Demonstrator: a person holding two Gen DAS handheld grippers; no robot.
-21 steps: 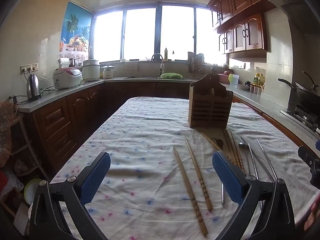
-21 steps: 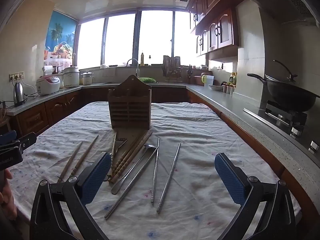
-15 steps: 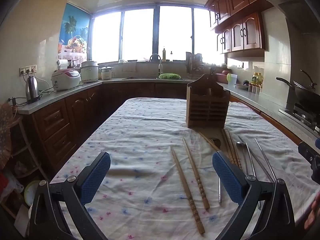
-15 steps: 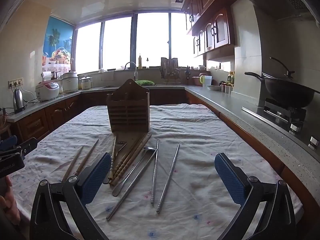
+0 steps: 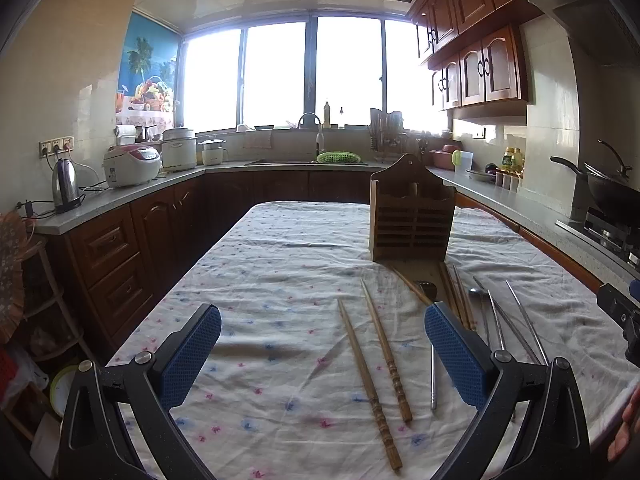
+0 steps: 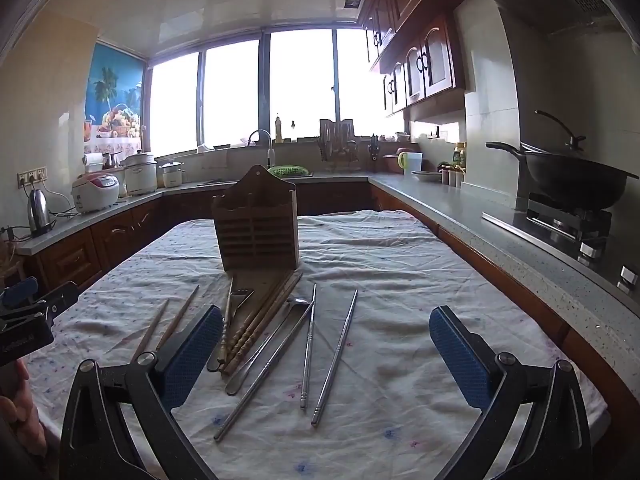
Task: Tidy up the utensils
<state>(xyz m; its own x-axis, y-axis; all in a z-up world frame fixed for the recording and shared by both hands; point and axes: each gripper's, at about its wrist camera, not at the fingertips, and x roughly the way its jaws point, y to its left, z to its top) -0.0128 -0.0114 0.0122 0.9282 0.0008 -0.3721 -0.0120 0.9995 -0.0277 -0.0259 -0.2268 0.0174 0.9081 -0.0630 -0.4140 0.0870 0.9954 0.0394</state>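
On top of the white floral tablecloth (image 6: pixel 400 264) stands the slatted brown wooden utensil holder (image 6: pixel 258 232), upright, w/ nothing visibly sticking out of it. All the utensils lie loose on the cloth just in front of it: two carved wooden chopsticks (image 5: pixel 376 360) apart on the left side, a bundle of wooden chopsticks (image 6: pixel 256 324) fanning out from the holder's base, a steel spoon (image 6: pixel 268 344) touching that bundle, and thin steel chopsticks (image 6: pixel 324 352) further right.

Left gripper (image 5: pixel 322 354) hovers above the cloth, jaws spread wide, empty — the two carved chopsticks show between its blue pads. Right gripper (image 6: pixel 326 354) is likewise wide and empty, w/ the steel chopsticks between its pads.

Judging by this, sorting hasn't begun; it's the approach step. Next move prob. calls for lowering one gripper onto a single piece, pinching across its thin shaft — hard, since they lie flat — then standing it into a holder slot.
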